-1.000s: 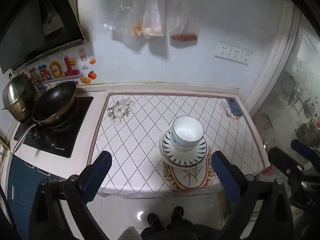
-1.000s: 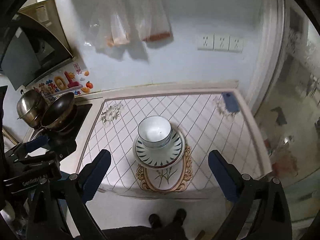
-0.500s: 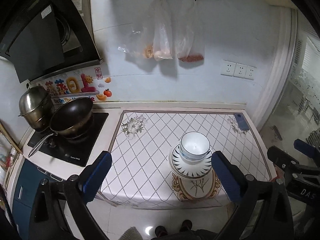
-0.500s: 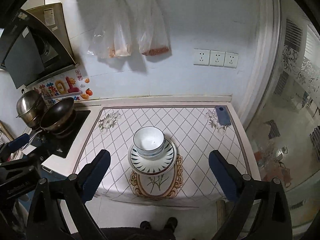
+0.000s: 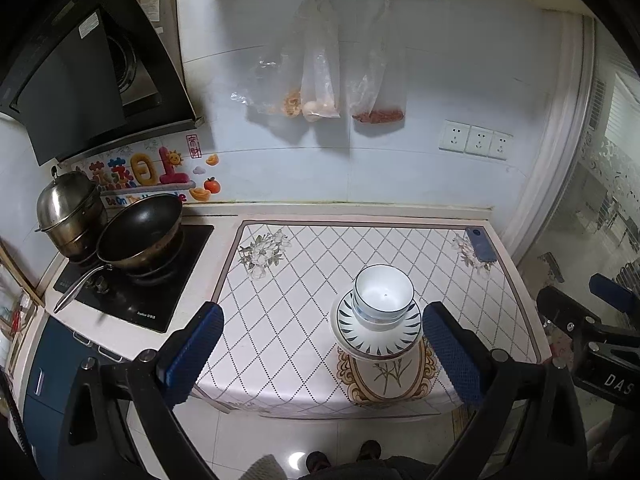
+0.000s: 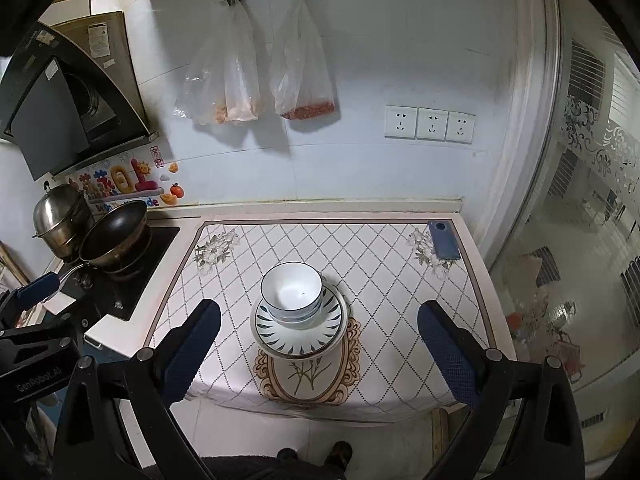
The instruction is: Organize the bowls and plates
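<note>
Compared with a second ago, both cameras sit farther back and higher, so more wall, the hanging plastic bags [image 5: 320, 92] and their rail now show, and the crockery looks smaller. The left gripper [image 5: 322, 340] and right gripper [image 6: 318, 338] both have their fingers spread wide apart, holding and touching nothing, raised well above the counter. The bowls [image 6: 291, 290] sit nested on the stacked plates [image 6: 300, 332], on the patterned counter mat [image 5: 280, 300] near its front edge.

Wok [image 5: 140, 232] beside steel pot [image 5: 70, 208]; phone [image 6: 443, 240] — counter corner
</note>
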`<state>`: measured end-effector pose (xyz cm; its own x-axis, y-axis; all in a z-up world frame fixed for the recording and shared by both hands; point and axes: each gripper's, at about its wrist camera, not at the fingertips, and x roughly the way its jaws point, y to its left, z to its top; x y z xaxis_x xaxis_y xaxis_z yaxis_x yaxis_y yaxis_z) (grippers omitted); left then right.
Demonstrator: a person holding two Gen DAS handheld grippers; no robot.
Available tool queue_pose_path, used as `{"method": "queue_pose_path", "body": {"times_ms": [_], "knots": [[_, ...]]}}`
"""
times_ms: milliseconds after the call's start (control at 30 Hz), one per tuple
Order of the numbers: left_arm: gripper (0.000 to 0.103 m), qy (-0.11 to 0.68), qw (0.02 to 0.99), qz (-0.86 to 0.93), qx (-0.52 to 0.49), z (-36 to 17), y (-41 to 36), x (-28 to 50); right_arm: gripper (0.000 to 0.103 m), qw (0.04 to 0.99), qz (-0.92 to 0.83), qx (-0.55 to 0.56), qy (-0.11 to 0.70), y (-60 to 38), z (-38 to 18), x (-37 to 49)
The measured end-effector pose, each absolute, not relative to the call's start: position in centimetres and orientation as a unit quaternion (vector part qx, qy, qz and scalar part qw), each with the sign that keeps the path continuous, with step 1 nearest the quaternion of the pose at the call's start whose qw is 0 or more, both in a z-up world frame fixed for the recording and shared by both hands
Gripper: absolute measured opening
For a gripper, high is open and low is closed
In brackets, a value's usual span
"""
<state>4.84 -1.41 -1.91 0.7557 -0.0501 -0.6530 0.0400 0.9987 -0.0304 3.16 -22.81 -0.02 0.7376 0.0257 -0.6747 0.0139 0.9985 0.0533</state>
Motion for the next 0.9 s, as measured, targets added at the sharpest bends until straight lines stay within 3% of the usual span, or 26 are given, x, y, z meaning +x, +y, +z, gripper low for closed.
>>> {"method": "queue_pose_path", "body": {"times_ms": [900], "knots": [[0.102,0.354,0.935,-0.027,-0.002,-2.1,-1.8,4.9,0.101,0.931,0.005,0.031,0.364,-23.8,-0.3,3.2]]}}
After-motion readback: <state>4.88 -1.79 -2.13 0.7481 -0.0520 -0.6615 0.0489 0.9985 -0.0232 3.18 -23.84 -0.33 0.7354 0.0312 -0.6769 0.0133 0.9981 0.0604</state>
